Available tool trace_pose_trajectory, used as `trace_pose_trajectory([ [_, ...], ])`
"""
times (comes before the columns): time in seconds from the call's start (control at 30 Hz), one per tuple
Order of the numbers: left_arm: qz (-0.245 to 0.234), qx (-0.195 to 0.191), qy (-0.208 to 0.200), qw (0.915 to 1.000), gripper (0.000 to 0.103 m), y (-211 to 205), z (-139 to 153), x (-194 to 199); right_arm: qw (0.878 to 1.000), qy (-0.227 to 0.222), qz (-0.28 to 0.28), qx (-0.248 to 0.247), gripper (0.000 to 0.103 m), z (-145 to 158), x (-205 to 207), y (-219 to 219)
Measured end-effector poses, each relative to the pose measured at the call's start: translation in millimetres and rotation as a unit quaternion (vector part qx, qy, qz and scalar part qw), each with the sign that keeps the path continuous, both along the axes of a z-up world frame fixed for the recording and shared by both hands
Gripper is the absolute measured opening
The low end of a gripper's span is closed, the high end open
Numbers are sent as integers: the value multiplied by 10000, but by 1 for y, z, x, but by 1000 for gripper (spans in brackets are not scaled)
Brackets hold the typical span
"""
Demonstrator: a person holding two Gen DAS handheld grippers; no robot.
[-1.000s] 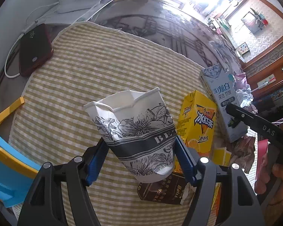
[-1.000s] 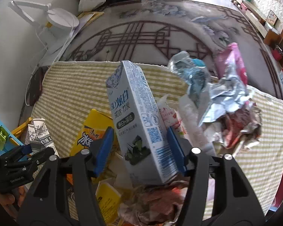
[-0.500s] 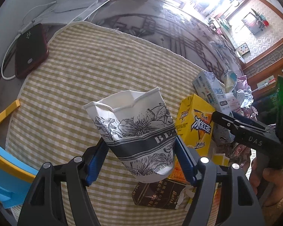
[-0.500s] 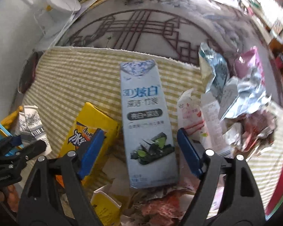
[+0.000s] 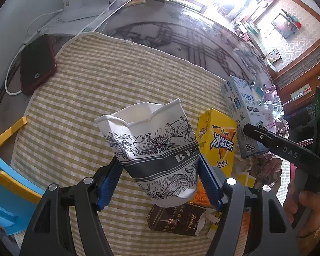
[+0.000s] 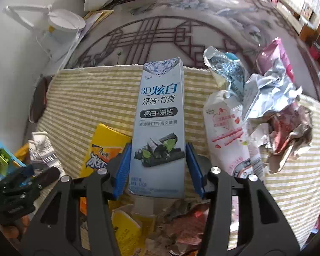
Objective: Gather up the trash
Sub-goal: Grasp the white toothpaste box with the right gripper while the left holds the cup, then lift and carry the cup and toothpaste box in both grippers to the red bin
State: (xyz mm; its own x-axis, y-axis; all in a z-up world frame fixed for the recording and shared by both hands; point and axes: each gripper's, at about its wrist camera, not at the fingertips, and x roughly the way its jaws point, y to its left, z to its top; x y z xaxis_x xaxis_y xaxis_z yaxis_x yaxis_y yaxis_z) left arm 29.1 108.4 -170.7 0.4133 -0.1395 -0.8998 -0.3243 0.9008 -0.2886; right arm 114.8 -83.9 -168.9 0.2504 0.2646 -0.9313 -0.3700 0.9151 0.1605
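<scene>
Paper cup [image 5: 157, 155], dented rim, floral print, clamped between blue pads [image 5: 108, 183] of left gripper [image 5: 160, 183], raised over striped mat [image 5: 108, 89], tilted toward 11 o'clock. Toothpaste box [image 6: 160, 125], grey-white card, long and flat, squeezed between pads of right gripper [image 6: 157, 166], jaws closing on its sides, top end pointing to 12 o'clock. Yellow carton [image 5: 217, 143] at 3 o'clock of cup, just beside; brown carton [image 5: 177, 219] under it at 6 o'clock. Crumpled foil and wrappers [image 6: 273, 106] heaped at 2 o'clock of box, pink-printed pouch [image 6: 228, 132] just beside at 3. Open mat from 9 to 12 o'clock of cup, woven, edge fringed; phone [image 5: 36, 64] off its corner at 10 o'clock. Glossy patterned tabletop [image 6: 160, 32] beyond far edge.
</scene>
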Motion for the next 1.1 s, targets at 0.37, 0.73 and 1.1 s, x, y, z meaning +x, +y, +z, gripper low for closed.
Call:
trace_pose_trajectory([
  [0.37, 83, 45, -91, 9999, 67, 3, 8, -9, 9992, -388, 15, -72, 47, 13, -14, 3],
  [0.73, -195, 98, -431, 9988, 67, -21, 32, -9, 9886, -1376, -312, 519, 47, 98, -62, -30],
  [1.1, -657, 221, -749, 9948, 67, -64, 57, -3, 9839, -1555, -720, 509, 47, 111, -88, -76],
])
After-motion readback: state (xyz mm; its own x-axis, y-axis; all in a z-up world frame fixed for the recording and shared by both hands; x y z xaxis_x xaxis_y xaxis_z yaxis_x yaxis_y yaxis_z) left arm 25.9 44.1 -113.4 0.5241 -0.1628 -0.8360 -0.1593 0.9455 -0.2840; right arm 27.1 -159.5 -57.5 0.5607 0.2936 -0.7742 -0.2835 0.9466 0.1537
